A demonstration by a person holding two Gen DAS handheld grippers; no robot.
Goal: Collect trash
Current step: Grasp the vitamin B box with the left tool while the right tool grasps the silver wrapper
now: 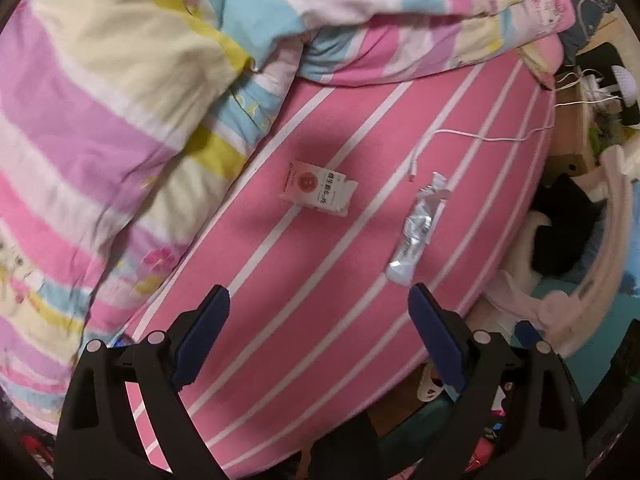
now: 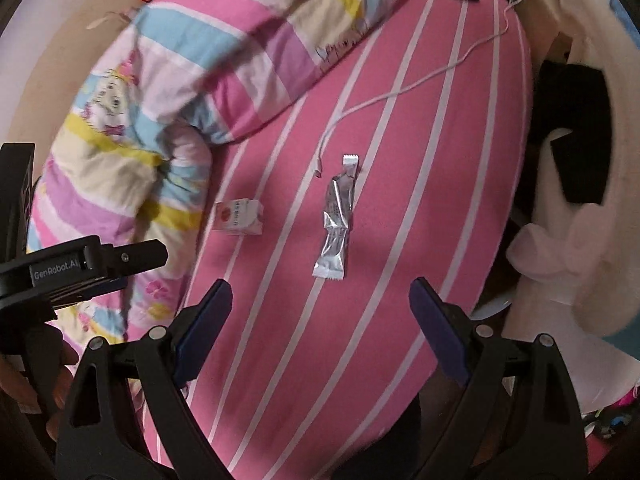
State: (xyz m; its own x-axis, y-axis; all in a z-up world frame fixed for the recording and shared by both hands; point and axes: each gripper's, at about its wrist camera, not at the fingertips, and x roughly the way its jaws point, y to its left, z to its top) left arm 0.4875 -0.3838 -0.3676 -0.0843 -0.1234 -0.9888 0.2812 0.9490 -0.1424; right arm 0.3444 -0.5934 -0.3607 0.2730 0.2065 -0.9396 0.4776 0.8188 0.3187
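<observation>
Two pieces of trash lie on a pink bed sheet with white stripes (image 1: 320, 320). One is a small white and orange packet (image 1: 318, 192) (image 2: 239, 217). The other is a long crumpled silver wrapper (image 1: 416, 230) (image 2: 336, 220), to the right of the packet. My left gripper (image 1: 320, 304) hangs open above the sheet, nearer than both pieces, with nothing between its fingers. My right gripper (image 2: 320, 294) is open too, just short of the silver wrapper's near end. The left gripper's body (image 2: 80, 268) shows at the left of the right wrist view.
A striped pastel quilt (image 1: 100, 120) is bunched along the left and far side of the bed. A white charging cable (image 1: 472, 136) trails over the sheet beyond the trash. Past the bed's right edge are a pale basket (image 1: 616, 240), dark cloth and floor clutter.
</observation>
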